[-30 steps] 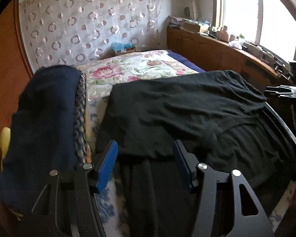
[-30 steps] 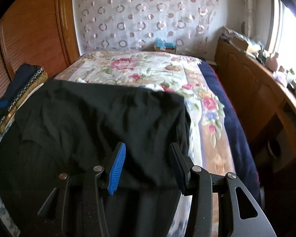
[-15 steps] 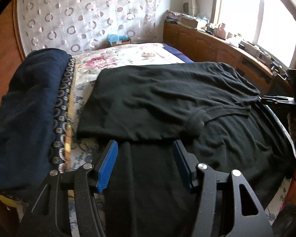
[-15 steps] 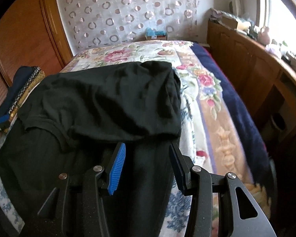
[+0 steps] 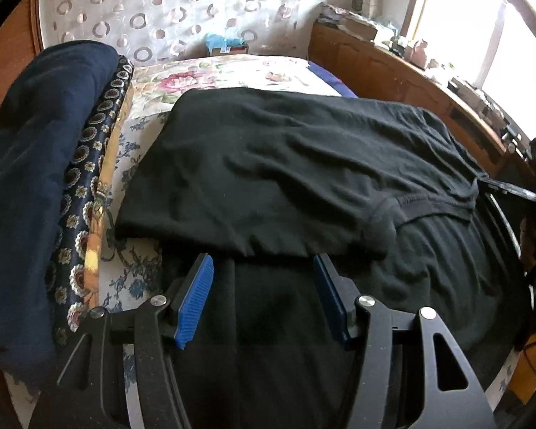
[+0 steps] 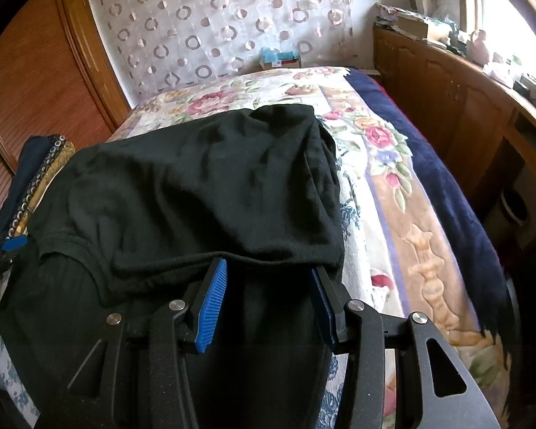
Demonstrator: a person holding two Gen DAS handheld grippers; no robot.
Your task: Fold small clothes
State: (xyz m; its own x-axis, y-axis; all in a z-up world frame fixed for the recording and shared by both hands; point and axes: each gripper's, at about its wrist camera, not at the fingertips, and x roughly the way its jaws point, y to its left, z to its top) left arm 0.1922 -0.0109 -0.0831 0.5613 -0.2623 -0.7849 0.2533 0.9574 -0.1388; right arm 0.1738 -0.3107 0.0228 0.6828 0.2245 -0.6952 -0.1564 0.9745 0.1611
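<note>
Black garment (image 5: pixel 303 164): near part hidden behind left tool (image 5: pixel 262 268), lower end cut by frame edge. Items on window ledge (image 5: pixel 457 71) washed out, unidentifiable. Whether either tool's pads press cloth: indeterminate.

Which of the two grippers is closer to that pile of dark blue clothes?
Left. The left gripper sits over the black shirt's edge beside the blue pile. The right gripper is at the shirt's far edge, with the pile across it.

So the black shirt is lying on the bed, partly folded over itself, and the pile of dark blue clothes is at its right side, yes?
Not quite. The pile of dark blue clothes is at the left side of the black shirt, as the left wrist view shows. The rest holds: the shirt lies on the bed, partly folded over itself.
</note>
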